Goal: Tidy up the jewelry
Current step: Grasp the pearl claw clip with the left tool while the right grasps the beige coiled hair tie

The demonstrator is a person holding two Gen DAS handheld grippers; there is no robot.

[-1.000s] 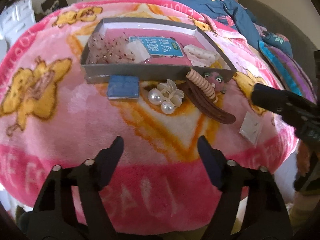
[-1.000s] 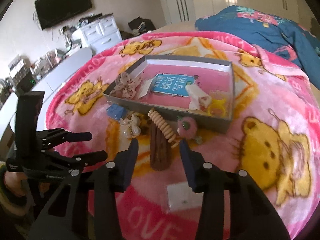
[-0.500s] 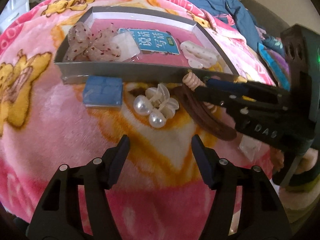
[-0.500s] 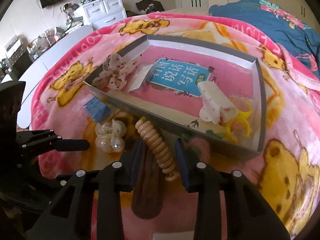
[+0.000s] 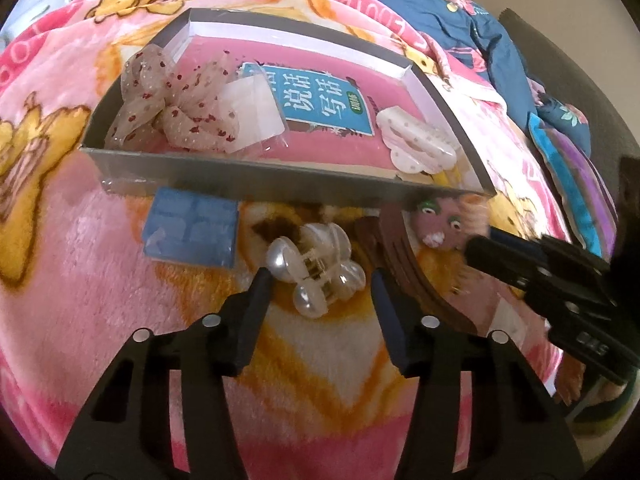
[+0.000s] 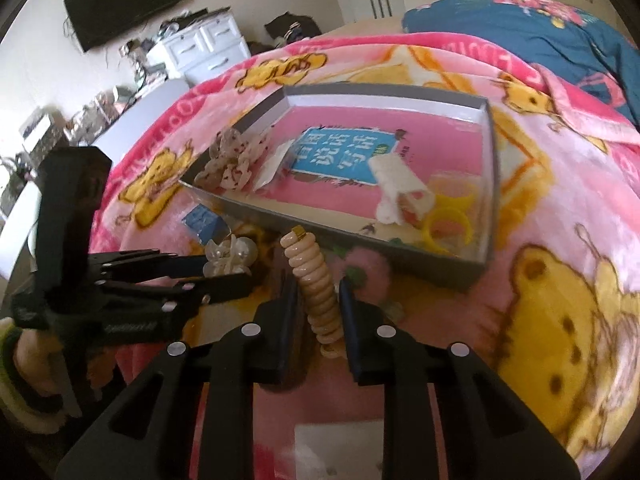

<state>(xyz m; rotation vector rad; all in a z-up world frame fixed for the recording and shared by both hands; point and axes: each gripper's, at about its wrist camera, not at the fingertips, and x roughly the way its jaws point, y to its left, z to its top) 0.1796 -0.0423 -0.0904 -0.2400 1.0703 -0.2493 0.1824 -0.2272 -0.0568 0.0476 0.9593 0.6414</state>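
Note:
A grey box (image 5: pixel 248 184) with a pink floor lies on the pink blanket and holds a dotted bow (image 5: pixel 176 108), a white claw clip (image 5: pixel 416 144) and yellow rings (image 6: pixel 448 220). In front of it lie a pearl hair claw (image 5: pixel 316 272), a brown hair clip (image 5: pixel 404 264), a beige spiral hair tie (image 6: pixel 316 292) and a pink fuzzy toy (image 5: pixel 440 228). My left gripper (image 5: pixel 320 280) is open with its fingers on either side of the pearl claw. My right gripper (image 6: pixel 316 292) is open, its fingers close around the spiral hair tie.
A blue square packet (image 5: pixel 192 232) lies against the box front. A white card (image 6: pixel 340 456) lies near the blanket's front edge. A dark blue quilt (image 6: pixel 540 12) covers the bed behind. White drawers (image 6: pixel 204 48) and a TV (image 6: pixel 124 0) stand far left.
Both grippers have moved forward and down. The left one now straddles the pearl claw. The right one has narrowed around the spiral hair tie.

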